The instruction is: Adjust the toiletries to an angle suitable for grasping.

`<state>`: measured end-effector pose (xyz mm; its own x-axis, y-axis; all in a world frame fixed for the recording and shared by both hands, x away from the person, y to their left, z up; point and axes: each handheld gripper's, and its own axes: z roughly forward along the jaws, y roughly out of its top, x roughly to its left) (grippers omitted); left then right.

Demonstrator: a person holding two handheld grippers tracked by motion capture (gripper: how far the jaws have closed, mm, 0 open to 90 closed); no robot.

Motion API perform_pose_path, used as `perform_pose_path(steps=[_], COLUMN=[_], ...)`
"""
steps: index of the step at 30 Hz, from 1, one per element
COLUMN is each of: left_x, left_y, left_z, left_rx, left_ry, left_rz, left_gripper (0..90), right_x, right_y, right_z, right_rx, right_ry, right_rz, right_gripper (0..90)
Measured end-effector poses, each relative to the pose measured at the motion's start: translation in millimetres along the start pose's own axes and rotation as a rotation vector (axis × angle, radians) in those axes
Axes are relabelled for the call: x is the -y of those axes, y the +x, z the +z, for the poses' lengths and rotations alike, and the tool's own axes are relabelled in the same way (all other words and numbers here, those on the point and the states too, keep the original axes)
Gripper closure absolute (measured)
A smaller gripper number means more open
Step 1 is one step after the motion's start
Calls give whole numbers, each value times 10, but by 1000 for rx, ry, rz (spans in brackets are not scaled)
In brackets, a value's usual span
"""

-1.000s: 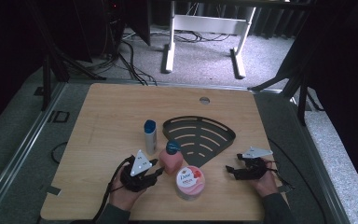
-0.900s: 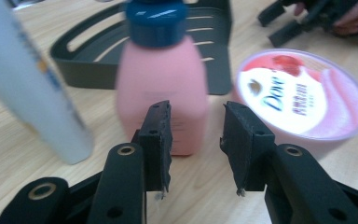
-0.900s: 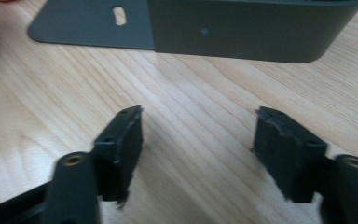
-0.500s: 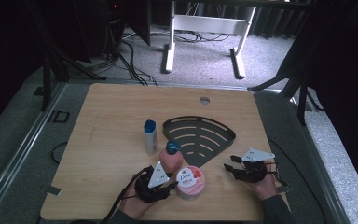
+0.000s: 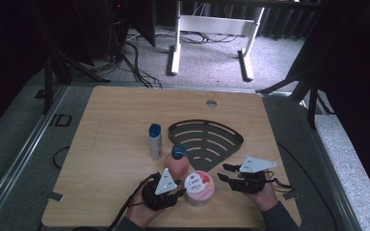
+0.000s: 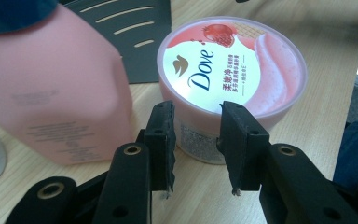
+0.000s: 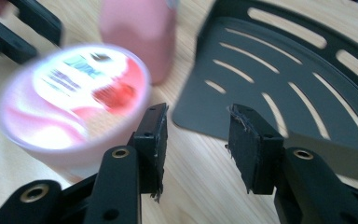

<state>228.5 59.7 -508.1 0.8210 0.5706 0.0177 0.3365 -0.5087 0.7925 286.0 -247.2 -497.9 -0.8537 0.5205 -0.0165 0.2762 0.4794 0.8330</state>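
A pink Dove tub [image 5: 200, 186] stands near the table's front edge, with a pink bottle with a blue cap [image 5: 177, 163] just behind it. My left gripper [image 5: 182, 193] is at the tub's left side. In the left gripper view its jaws [image 6: 198, 140] are open just short of the tub [image 6: 233, 65], beside the bottle [image 6: 56, 93], after narrowing slightly. My right gripper [image 5: 225, 173] hovers to the tub's right, pointing left. Its jaws [image 7: 196, 140] have just been closing and have nothing between them. The blurred tub [image 7: 74, 98] is to their left.
A black slotted fan-shaped rack [image 5: 207, 139] lies flat behind the tub, close to the right gripper [image 7: 284, 74]. A grey tube with a blue cap [image 5: 155, 140] stands left of the rack. The wooden table [image 5: 115, 120] has a small hole [image 5: 211, 103] at the back.
My left gripper has slid right from beside the bottle to the tub's left side. My right gripper has shifted a little left toward the tub, and its jaws have narrowed.
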Motion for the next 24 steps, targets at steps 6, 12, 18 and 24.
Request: perform_pose_path(steps=[6,12,18,24], left_x=[-33,-71,-126,-191], left_y=[-29,-33,-32,-64], left_z=[55,113,168,241], left_rx=[15,32,42,49], left_ry=[1,-3,3,4], left_rz=[6,9,25,46], left_gripper=[648,638,636,636], right_x=[-52,-52,-22,-9], right_y=[64,85,51,5], right_z=[6,55,72,23], right_rx=[-20,-33,-22,-2], right_ry=[-6,14,34,47], right_rz=[-18,-28,-25,-31], right_gripper=[567,565,575,604])
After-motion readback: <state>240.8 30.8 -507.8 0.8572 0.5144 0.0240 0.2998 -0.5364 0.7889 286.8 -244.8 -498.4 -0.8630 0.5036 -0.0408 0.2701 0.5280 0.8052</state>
